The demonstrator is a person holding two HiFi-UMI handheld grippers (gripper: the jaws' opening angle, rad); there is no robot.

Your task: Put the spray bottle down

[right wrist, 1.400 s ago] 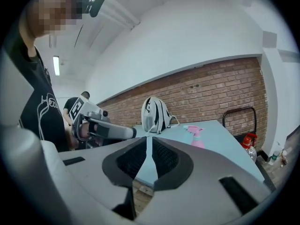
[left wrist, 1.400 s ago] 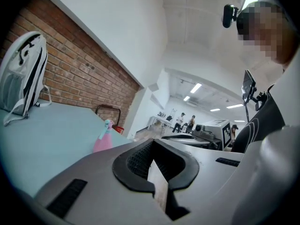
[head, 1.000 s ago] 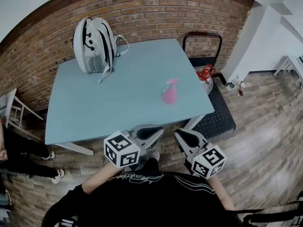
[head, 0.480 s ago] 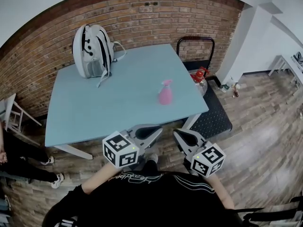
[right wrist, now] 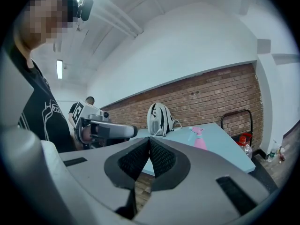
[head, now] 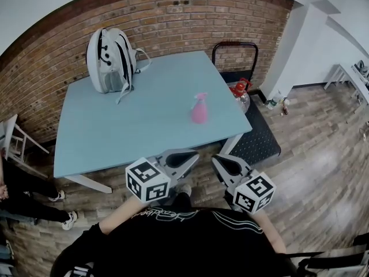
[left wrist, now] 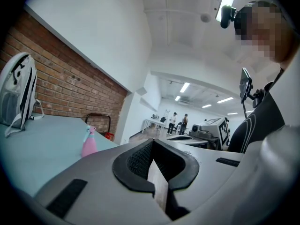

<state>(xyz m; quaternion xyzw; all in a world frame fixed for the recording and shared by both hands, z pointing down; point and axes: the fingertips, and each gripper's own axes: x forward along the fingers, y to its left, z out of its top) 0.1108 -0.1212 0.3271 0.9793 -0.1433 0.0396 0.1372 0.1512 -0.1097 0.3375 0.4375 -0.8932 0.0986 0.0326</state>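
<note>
Spray bottle (head: 199, 109) stands upright on the table (head: 115, 131); left claw (head: 187, 157) and right claw (head: 220, 163) closed, empty.

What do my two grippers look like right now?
Both the left gripper and right gripper have grey moulded bodies, black ribbed pads, and a white cube with black square markers. The wearer's top is black with white line print.

The head view looks steeply down from above the near edge of the bench (head: 115, 137), taking it all in. Cameras on the left tool (head: 180, 161) and right tool (head: 226, 167) sit off that edge, facing low across the bench. All three views share the spray bottle (head: 199, 109) and backpack (head: 109, 59).
</note>
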